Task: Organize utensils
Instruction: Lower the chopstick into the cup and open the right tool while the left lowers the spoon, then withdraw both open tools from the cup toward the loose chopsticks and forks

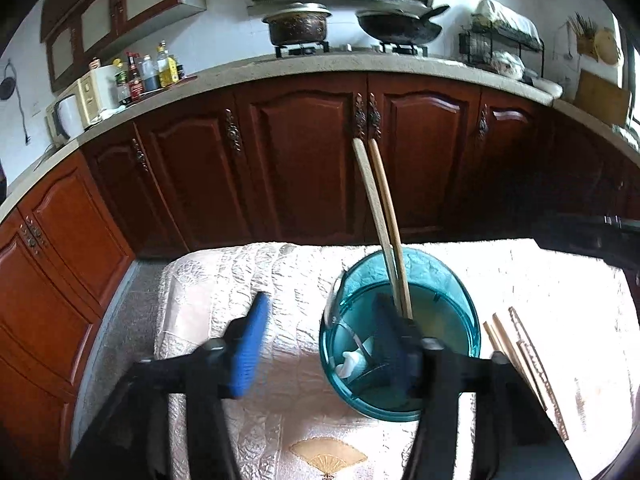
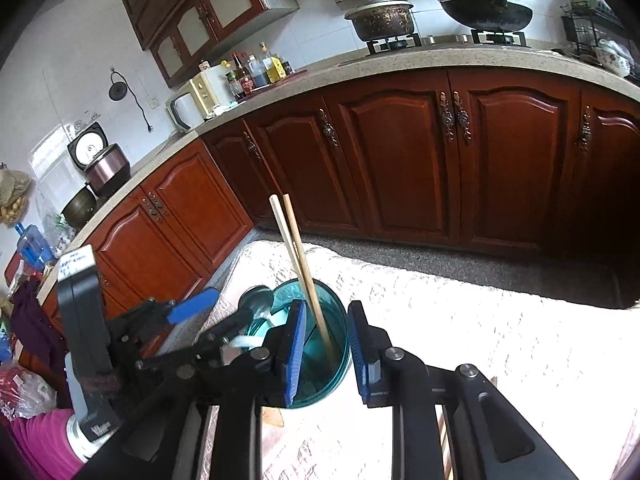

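A teal plastic utensil holder stands on the white embroidered tablecloth. Two wooden chopsticks stand upright in it, beside a white spoon. My left gripper is open; its right finger reaches inside the holder, its left finger is outside. In the right wrist view the holder and chopsticks sit between the blue pads of my right gripper, which is open around the chopsticks without touching them. The left gripper shows at left, near a metal ladle.
More chopsticks lie flat on the cloth right of the holder. Dark red cabinets and a stone counter with stove, pot and wok stand beyond the table's far edge. Pink items sit at lower left.
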Available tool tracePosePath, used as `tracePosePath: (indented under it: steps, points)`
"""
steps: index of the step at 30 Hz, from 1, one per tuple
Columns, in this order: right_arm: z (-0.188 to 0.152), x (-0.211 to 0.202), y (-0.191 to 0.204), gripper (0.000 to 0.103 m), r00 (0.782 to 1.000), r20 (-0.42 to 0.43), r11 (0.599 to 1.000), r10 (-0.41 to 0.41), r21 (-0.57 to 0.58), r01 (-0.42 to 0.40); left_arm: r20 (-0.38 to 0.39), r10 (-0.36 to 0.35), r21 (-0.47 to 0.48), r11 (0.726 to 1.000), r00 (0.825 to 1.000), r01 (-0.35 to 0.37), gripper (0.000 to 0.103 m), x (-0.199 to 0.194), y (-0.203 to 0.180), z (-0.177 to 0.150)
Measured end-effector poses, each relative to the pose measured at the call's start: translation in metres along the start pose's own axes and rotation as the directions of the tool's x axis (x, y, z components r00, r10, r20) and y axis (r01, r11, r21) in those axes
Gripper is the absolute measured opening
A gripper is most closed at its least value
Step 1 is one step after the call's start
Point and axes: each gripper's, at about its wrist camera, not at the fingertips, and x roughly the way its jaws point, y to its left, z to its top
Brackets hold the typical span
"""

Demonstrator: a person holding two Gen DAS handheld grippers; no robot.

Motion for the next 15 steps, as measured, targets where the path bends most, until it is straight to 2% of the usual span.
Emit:
tracePosePath:
  steps: [1,15]
  points:
    - [-0.002,-0.003,0.000,0.026,1.000,0.002,1.000,0.000,0.000,0.000,0.011,-0.001,-0.013,1.000,1.000,0.001,0.070,-0.004,0.003,0.000]
    - [-0.032,-0.043,0.002,0.029,0.999,0.030,1.000,-0.016,0.016,0.015,0.041,-0.048,-0.077,0.996,0.998,0.051,0.070,-0.047,0.014,-0.002]
